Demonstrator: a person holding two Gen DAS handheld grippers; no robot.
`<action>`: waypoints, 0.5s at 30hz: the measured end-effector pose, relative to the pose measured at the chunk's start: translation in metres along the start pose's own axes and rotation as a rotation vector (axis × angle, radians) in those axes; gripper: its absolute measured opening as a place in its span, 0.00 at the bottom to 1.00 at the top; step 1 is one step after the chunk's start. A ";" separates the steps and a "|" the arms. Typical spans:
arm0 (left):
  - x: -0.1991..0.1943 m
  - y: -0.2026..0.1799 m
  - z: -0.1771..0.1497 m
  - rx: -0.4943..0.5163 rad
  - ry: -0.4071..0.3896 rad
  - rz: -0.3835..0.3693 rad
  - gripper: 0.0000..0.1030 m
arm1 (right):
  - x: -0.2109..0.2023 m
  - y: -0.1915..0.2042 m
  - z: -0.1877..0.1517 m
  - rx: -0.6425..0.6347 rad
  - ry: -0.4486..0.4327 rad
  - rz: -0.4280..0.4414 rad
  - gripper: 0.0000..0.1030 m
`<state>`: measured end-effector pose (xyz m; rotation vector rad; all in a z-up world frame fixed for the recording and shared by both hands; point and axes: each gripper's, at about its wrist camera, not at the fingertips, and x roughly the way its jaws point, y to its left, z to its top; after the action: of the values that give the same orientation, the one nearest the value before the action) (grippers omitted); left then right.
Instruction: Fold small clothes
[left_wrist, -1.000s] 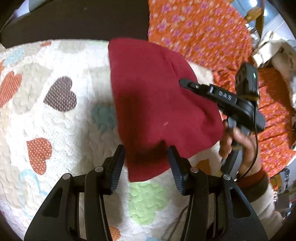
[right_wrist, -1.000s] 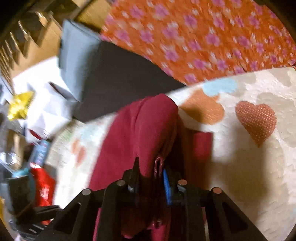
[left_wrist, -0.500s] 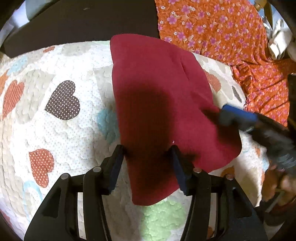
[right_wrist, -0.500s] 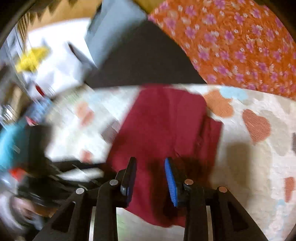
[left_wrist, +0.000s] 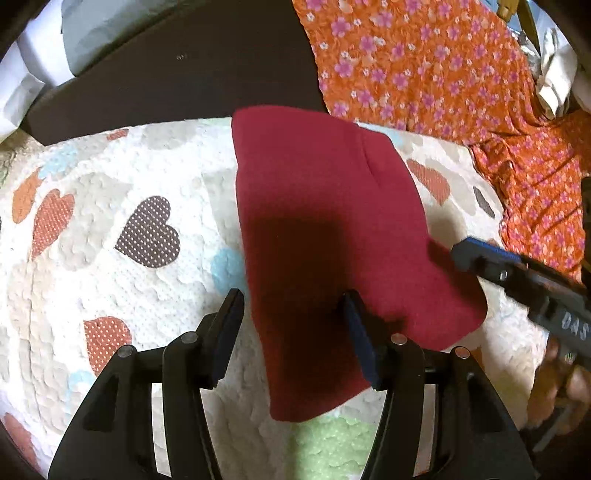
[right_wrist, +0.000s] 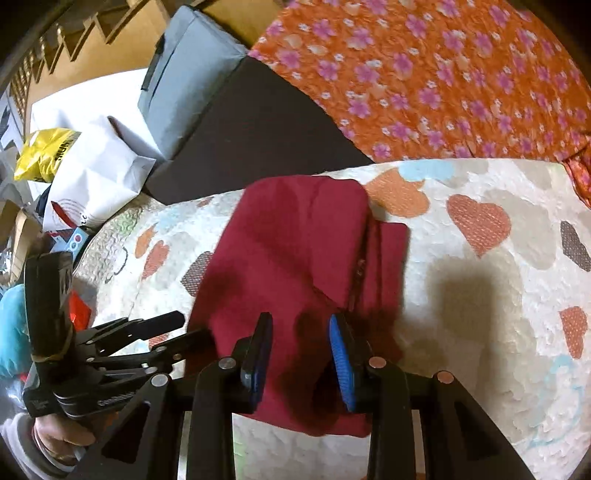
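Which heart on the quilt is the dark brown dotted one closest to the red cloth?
The brown heart just left of the red cloth; neighbouring hearts are orange or pale blue.

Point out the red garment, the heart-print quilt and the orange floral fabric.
red garment (left_wrist: 325, 206): left wrist view, middle of the folded cloth.
heart-print quilt (left_wrist: 122, 302): left wrist view, bare white patch left of the garment.
orange floral fabric (right_wrist: 424, 74): right wrist view, flat middle area.
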<state>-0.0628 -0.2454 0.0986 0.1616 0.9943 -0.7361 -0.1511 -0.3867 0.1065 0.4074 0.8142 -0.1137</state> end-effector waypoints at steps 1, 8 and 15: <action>0.000 0.000 0.001 -0.002 -0.004 0.003 0.54 | 0.003 0.003 0.000 0.004 0.004 0.006 0.29; 0.009 -0.006 0.009 0.011 -0.055 0.047 0.61 | 0.021 0.008 -0.015 -0.057 0.051 -0.075 0.29; 0.025 -0.001 0.010 -0.004 -0.030 0.054 0.69 | 0.038 -0.003 -0.029 -0.066 0.091 -0.083 0.29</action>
<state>-0.0478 -0.2629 0.0844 0.1726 0.9589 -0.6858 -0.1451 -0.3757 0.0603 0.3180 0.9226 -0.1461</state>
